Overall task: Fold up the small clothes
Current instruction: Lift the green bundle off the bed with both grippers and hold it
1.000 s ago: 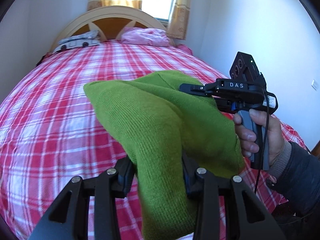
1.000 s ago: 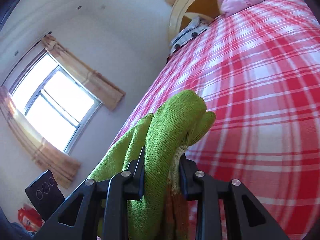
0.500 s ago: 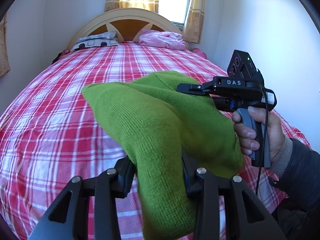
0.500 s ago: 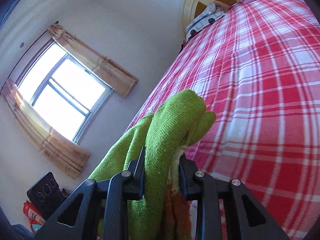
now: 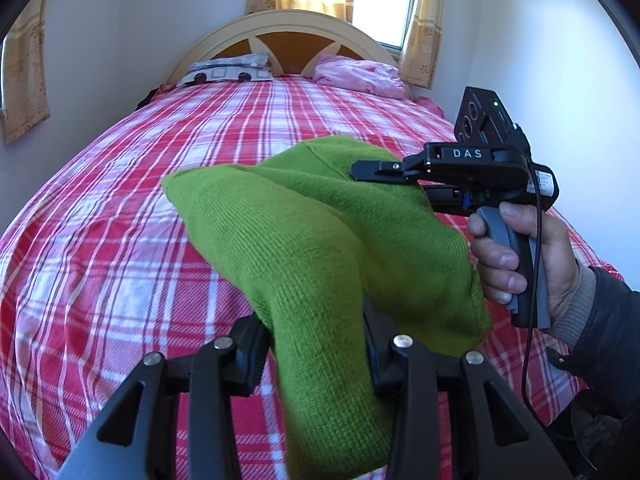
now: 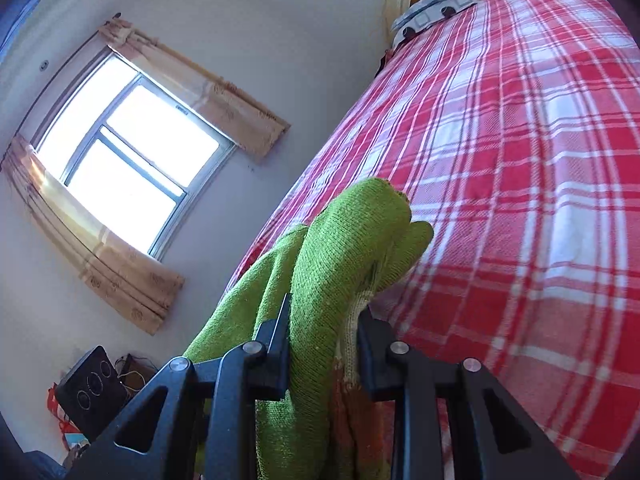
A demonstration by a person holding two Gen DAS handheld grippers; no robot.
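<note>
I have the green knit garment (image 5: 320, 248) slung above the bed (image 5: 120, 240), both left tongs (image 5: 314, 354) and right tongs (image 6: 324, 344) pinching bunched edges; it's soft, light, floppy, so corners suit best.

garment (image 5: 304, 240) hangs above bed (image 5: 120, 208), left gripper (image 5: 316, 356) at its near end, right gripper (image 5: 384, 168) at its right; pillows (image 5: 228, 72) against headboard (image 5: 280, 28) behind.

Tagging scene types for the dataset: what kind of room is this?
A home bedroom: a bed under a red plaid bedspread, an arched headboard with pillows, and a curtained window. Both grippers hold a green knit garment.
</note>
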